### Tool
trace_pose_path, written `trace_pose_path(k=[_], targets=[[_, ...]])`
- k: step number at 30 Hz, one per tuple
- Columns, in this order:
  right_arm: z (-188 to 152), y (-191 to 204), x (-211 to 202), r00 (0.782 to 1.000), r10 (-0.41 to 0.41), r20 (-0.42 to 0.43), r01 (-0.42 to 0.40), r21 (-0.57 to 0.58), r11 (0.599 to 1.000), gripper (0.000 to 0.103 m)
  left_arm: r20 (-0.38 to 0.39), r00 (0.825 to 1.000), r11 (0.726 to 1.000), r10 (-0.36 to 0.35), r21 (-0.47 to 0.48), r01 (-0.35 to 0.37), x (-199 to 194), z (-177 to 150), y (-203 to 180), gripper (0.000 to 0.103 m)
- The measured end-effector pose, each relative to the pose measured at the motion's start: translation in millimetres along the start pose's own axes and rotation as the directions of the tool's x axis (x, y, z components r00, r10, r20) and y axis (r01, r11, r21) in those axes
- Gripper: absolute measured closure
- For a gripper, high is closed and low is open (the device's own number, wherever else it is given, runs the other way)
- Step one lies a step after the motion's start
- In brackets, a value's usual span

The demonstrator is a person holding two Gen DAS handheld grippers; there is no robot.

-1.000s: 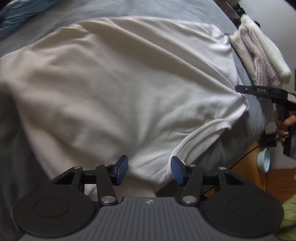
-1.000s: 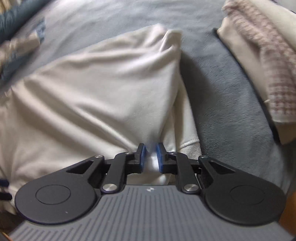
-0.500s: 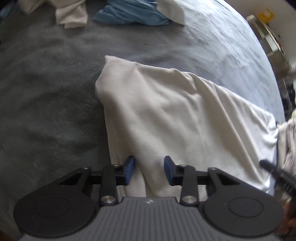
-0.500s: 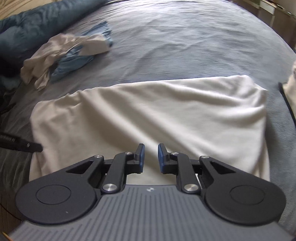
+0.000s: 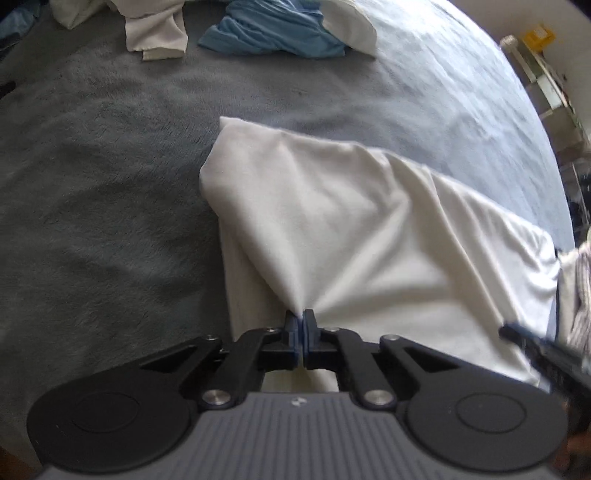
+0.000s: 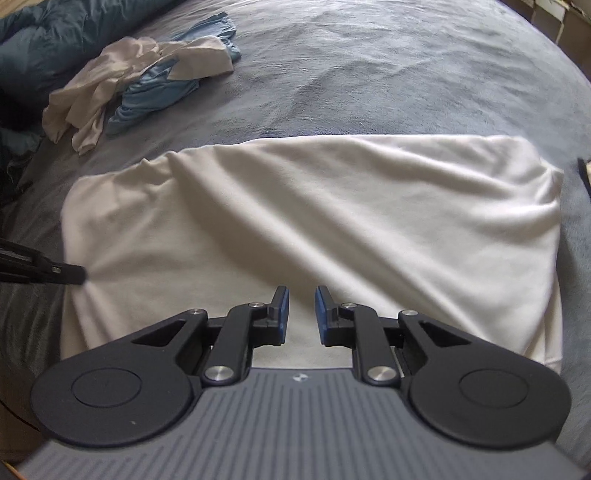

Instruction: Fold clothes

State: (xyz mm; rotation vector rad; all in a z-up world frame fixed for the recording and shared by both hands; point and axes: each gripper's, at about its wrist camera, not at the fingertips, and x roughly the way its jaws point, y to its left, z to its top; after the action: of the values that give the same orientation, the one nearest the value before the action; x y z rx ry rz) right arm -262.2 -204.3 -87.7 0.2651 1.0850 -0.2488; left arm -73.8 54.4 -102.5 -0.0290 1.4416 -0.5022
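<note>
A white garment [image 5: 369, 229] lies folded on the grey bed cover [image 5: 92, 192]. My left gripper [image 5: 300, 325] is shut on its near left edge, and creases fan out from the pinch. In the right wrist view the same white garment [image 6: 314, 214] spreads wide as a rough rectangle. My right gripper [image 6: 300, 314] hovers open over its near edge with only a narrow gap between the blue pads and no cloth in it. The left gripper's tip [image 6: 70, 274] shows at the garment's left edge. The right gripper's dark finger [image 5: 532, 339] shows at the right.
A heap of white and blue clothes [image 6: 140, 77] lies at the far left of the bed, also seen as white cloth [image 5: 155, 29] and blue cloth [image 5: 273, 33]. A dark blue duvet [image 6: 44, 40] is behind. Folded clothes [image 5: 580, 288] sit at the right edge.
My left gripper closed on the garment's near left edge. My right gripper let go of the cloth and now stands slightly more open. The garment went from spread out to a folded rectangle.
</note>
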Motion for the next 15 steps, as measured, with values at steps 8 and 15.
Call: trace_pose_path(k=[8,15], targets=[[42.3,19.7,24.0,0.994,0.063,0.087,-0.053,-0.118,0.992,0.089,-0.018,1.000,0.999,-0.015,0.038,0.015,-12.3,0.8,18.8,0.087],[83.6,33.3,52.8,0.971,0.182,0.151,-0.151,-0.195,0.969,0.089,0.113,0.993,0.999,-0.045,0.021,0.043,-23.8,36.3,43.8,0.048]])
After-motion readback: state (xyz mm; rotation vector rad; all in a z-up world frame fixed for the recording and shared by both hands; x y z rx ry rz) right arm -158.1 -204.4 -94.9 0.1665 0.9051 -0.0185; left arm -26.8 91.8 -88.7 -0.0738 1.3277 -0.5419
